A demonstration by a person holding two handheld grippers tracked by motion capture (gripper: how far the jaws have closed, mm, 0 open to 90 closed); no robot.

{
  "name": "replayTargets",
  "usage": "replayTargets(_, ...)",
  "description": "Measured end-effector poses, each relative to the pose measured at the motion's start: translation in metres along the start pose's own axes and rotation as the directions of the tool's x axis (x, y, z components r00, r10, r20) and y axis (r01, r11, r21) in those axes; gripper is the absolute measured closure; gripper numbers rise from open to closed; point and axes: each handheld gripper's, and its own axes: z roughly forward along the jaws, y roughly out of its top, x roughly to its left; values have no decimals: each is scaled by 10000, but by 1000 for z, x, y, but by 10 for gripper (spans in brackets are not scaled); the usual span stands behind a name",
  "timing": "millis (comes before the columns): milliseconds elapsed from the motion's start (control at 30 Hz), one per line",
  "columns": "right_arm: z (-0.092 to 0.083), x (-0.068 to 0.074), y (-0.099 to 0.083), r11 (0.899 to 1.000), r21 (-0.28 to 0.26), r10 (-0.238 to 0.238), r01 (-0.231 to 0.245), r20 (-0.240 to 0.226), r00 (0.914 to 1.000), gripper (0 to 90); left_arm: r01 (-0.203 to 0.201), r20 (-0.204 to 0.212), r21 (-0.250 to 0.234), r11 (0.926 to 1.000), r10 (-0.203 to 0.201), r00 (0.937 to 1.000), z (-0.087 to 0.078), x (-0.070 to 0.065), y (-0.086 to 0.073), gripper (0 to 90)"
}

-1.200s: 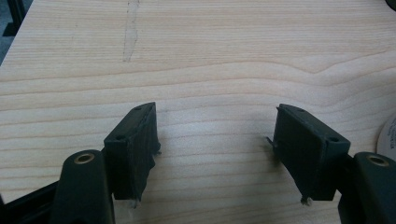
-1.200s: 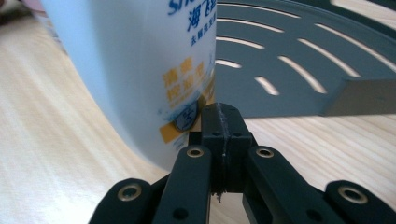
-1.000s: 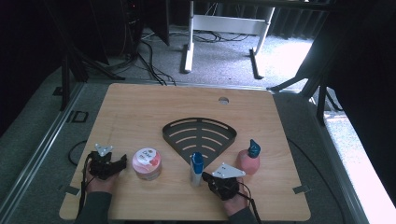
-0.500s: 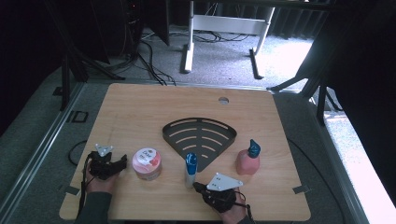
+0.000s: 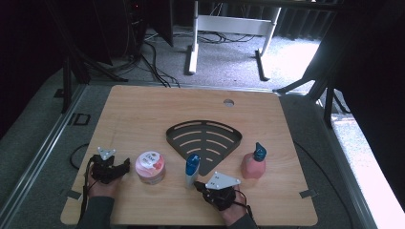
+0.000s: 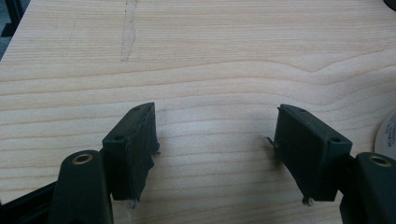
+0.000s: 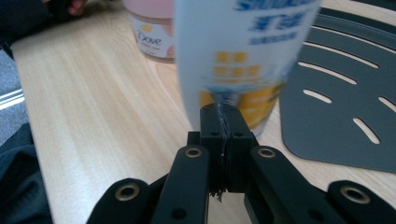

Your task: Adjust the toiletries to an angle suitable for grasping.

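While both hands rest at the near edge of the tabletop (image 5: 143, 109), things stand like this:

Right tool (image 5: 204, 187): its two black jaws are pressed flat together with nothing between them, as the right gripper view shows; the tips sit just in front of the tube's base, and whether they touch it cannot be told. A grey three-cornered plate lies on top of it in the high view.

Tube (image 5: 192, 169): white with a blue top in the high view, standing upright on the tabletop, just beside the near tip of the rack. In the right gripper view it (image 7: 243, 60) rises close ahead of the jaws, blurred, white with blue lettering and a yellow band low down.

Left tool (image 5: 125, 165): jaws wide apart over bare wood, gripping nothing; it lies near the left corner, held by the left hand (image 5: 101, 183), with its tips pointing at the jar.

Jar (image 5: 150, 167): pink, round, with a white label on the lid, standing between the two tools, just beside the left tool and apart from the tube.

Rack (image 5: 205, 140): a flat, dark, fan-shaped plate with curved slots, lying at mid-tabletop.

Bottle (image 5: 254, 162): pink with a blue cap, upright, to the right of the rack's near tip, well apart from the right tool.
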Motion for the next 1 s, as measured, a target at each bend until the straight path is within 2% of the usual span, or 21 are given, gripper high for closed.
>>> replayTargets(100,3,-5,2,10000,-10,70,-70,-81,9999,892,-4,2,1,10000,4,10000,0,0,0,305)
replayTargets(233,10,-4,6,9999,99,-121,122,-76,9999,893,-3,2,0,10000,3,10000,0,0,0,305)
replayTargets(400,18,-4,9,9998,171,-121,121,17,9999,894,-10,11,1,10000,10,10000,0,0,0,304)
replayTargets(633,28,-4,17,9970,365,-702,683,550,9960,894,-16,15,1,10000,16,10000,0,0,0,302)
replayTargets(733,30,-9,18,9988,278,-427,413,518,9977,894,-22,15,3,10000,22,10000,0,0,0,302)
replayTargets(1000,39,-11,24,9976,370,-605,590,420,9973,893,-23,14,6,10000,23,10000,0,0,0,302)
